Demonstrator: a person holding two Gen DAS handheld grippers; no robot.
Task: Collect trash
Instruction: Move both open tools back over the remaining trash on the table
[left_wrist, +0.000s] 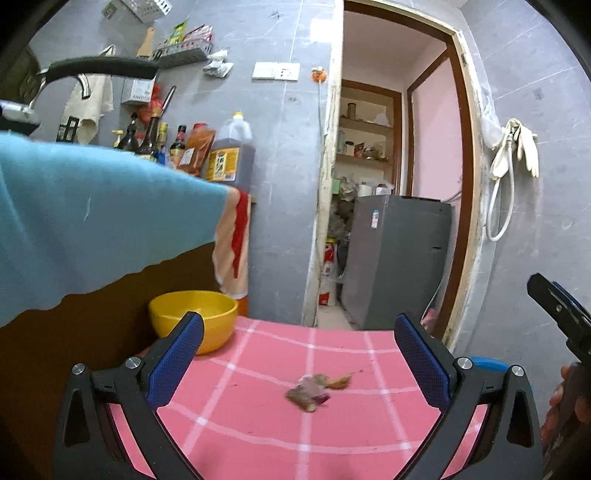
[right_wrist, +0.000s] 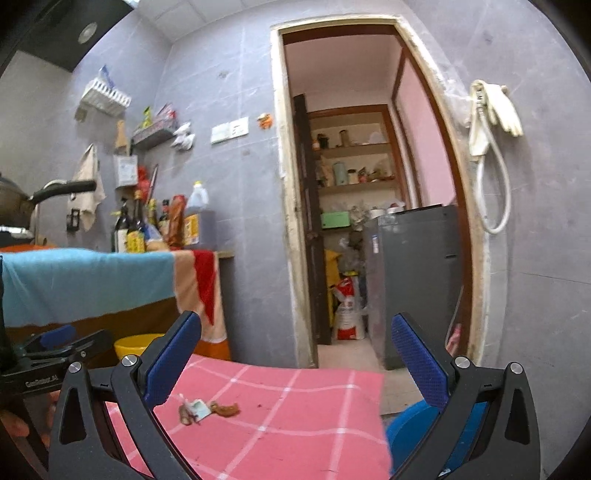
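Both grippers hang spread wide and empty over the pink checked cloth (left_wrist: 258, 413). Between the left gripper (left_wrist: 299, 354) fingers lies the trash scrap (left_wrist: 314, 391), smeared and hard to identify; from the right gripper (right_wrist: 295, 354) it sits sharper, near the left finger (right_wrist: 173, 365). Only the left view shows the yellow bowl (left_wrist: 194, 317) whole; the right view catches just its rim. A blue towel (left_wrist: 92, 214) hides the counter.

Cloth (left_wrist: 369, 424) open around scraps (left_wrist: 314, 392) — bowl (left_wrist: 207, 314) far-left.
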